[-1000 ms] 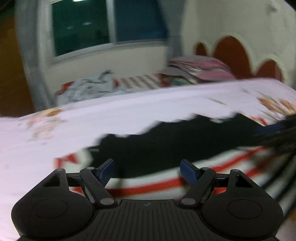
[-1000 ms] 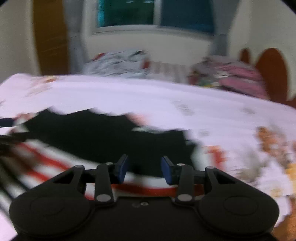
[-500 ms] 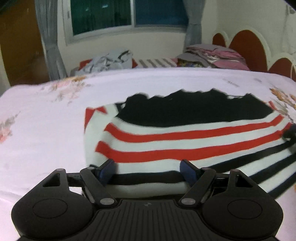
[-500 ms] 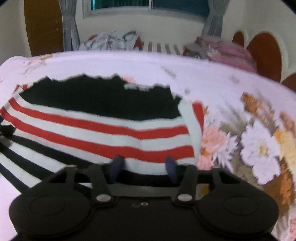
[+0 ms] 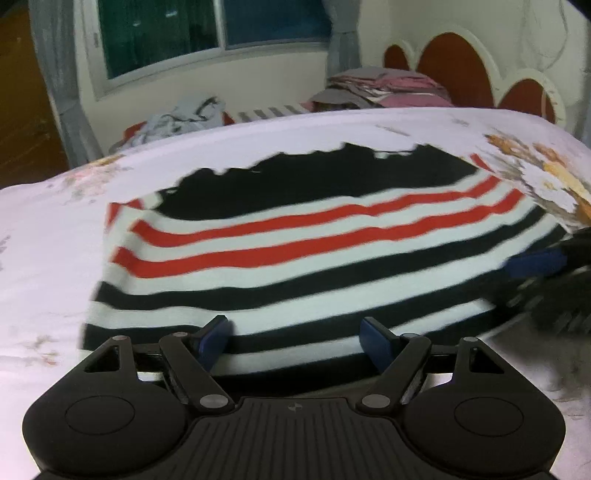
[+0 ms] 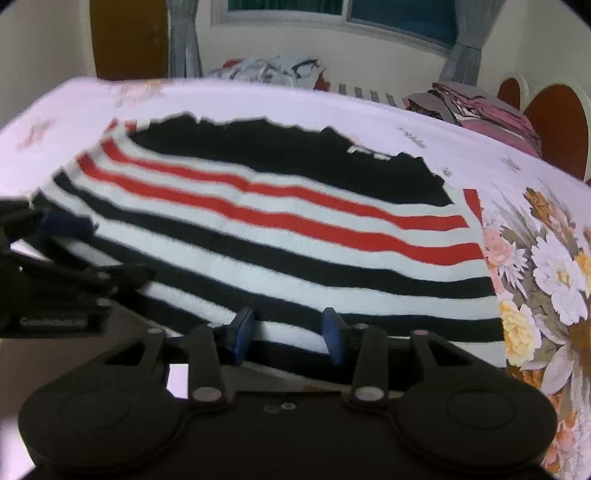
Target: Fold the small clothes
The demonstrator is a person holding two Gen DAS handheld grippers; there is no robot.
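Both tongs sit low at the near hem of the striped top [image 5: 295,236]: the left tongs [image 5: 295,341] gape wide and the right tongs [image 6: 286,334] are partly open, neither gripping anything. The top lies flat mid-frame on the floral bed [image 6: 535,266]. A window [image 5: 207,33] fills the upper frame, above a clothes pile [image 5: 177,120].

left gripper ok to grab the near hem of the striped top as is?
Probably yes: the left gripper has its jaws open right at the near hem of the striped top, nothing between them. The right gripper sits farther along the same hem.
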